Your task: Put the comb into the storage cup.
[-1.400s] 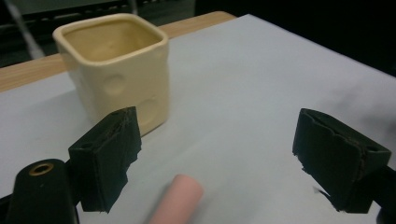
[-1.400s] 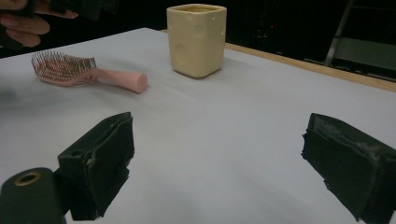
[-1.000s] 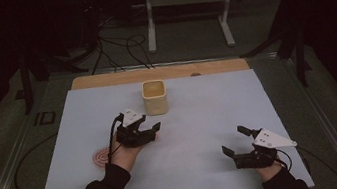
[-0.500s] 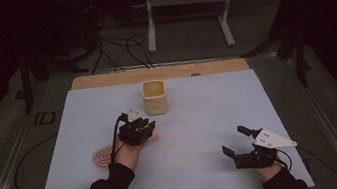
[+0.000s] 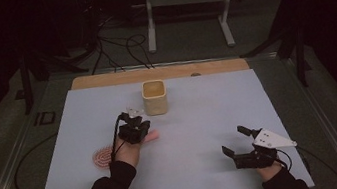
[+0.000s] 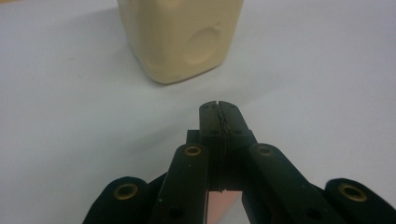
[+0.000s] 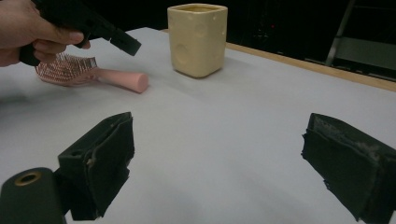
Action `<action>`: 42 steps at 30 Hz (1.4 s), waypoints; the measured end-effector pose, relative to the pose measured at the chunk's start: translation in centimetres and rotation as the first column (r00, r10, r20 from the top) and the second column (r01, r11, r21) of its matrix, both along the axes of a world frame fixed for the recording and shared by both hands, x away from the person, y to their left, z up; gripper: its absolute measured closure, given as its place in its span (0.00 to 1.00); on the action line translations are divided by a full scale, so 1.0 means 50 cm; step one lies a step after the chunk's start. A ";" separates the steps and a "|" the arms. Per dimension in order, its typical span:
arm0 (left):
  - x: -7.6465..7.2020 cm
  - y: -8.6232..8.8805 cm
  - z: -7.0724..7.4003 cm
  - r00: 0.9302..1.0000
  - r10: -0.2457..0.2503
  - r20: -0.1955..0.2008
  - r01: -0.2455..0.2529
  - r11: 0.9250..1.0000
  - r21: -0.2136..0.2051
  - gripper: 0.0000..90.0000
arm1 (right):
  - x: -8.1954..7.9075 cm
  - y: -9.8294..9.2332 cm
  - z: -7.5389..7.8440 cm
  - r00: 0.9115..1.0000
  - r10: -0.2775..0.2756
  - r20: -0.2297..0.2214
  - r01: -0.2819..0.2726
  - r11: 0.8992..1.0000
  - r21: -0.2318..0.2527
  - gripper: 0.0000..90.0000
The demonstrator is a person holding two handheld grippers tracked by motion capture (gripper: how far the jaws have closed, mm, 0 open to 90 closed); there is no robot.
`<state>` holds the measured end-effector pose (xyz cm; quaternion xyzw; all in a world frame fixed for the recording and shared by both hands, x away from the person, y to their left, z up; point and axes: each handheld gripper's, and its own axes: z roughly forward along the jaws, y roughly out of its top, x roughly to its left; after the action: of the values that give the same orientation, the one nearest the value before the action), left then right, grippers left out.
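Under the clenched, empty left claw (image 5: 145, 126), the pink hairbrush (image 5: 105, 155) lies half hidden.

Left gripper clamped empty, right gripper spread wide

The black two-jaw left gripper (image 5: 138, 120) sits out from the tabletop's near edge in a bare hand (image 5: 127, 151) with a dark sleeve; its jaws have just been closing and now meet with nothing between them. The black right gripper (image 5: 236, 140), topped by a grey three-cornered plate, rests near the near right corner, jaws wide apart and empty.
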<state>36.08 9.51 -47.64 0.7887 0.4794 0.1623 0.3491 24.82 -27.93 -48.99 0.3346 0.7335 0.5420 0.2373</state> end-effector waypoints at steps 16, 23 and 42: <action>0.031 -0.027 -0.036 0.995 0.003 -0.096 0.003 0.998 0.066 1.00 | 0.000 -0.001 0.001 1.000 0.002 0.000 -0.002 1.000 0.000 0.10; 0.036 -0.029 -0.040 0.995 0.009 -0.101 -0.001 0.997 0.078 1.00 | -0.001 0.000 0.001 1.000 0.004 0.001 -0.004 1.000 0.002 0.10; 0.001 -0.055 -0.051 0.986 -0.086 -0.142 0.099 0.991 0.088 1.00 | 0.000 -0.001 0.001 1.000 0.004 -0.004 -0.004 1.000 0.001 0.10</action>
<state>36.12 6.74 -50.19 0.8352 0.4568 0.1136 0.2845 24.81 -27.96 -48.94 0.3341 0.7343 0.5423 0.2347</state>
